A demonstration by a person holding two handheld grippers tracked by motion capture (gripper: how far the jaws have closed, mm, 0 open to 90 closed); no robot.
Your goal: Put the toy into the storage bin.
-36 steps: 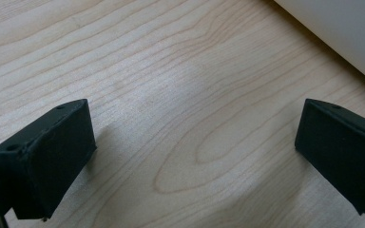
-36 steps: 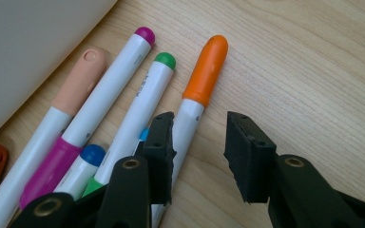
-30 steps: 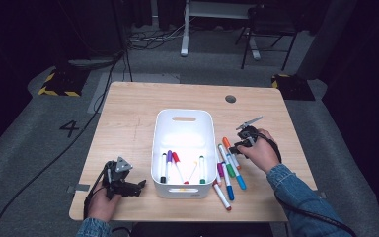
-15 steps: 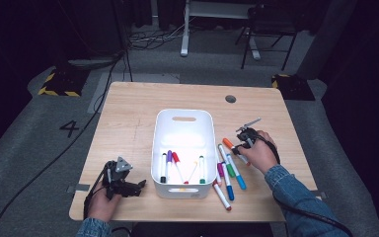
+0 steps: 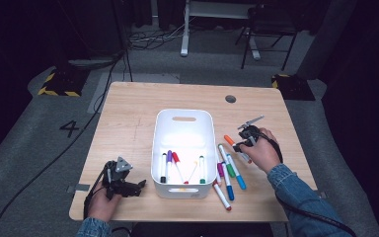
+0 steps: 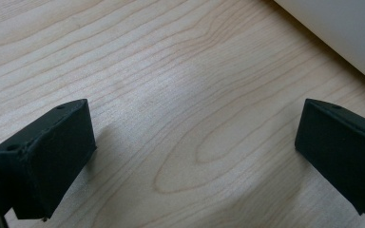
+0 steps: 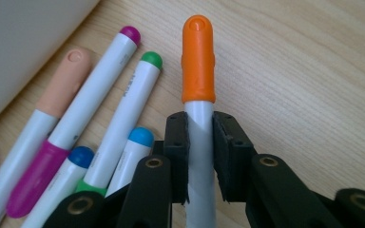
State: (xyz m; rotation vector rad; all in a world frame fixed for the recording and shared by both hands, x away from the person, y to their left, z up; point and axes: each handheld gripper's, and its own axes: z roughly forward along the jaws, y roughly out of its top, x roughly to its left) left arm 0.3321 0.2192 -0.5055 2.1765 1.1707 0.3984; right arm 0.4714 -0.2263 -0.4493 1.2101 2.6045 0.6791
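The right gripper [image 7: 200, 156] has just closed its black jaws on the smooth white barrel of the orange-capped marker [image 7: 198, 61], which seems to lie low over the pale wood-grain table [image 5: 128, 113], right of the glossy white bin [image 5: 183, 148]. The left gripper [image 6: 195, 142] rests near the table's front edge, blocky jaws wide apart over bare wood.

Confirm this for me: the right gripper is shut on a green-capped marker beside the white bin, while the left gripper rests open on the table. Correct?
Not quite. The marker that the right gripper is shut on has an orange cap, not green, as the right gripper view shows. The rest stands: it is beside the white bin, and the left gripper rests open on the table.
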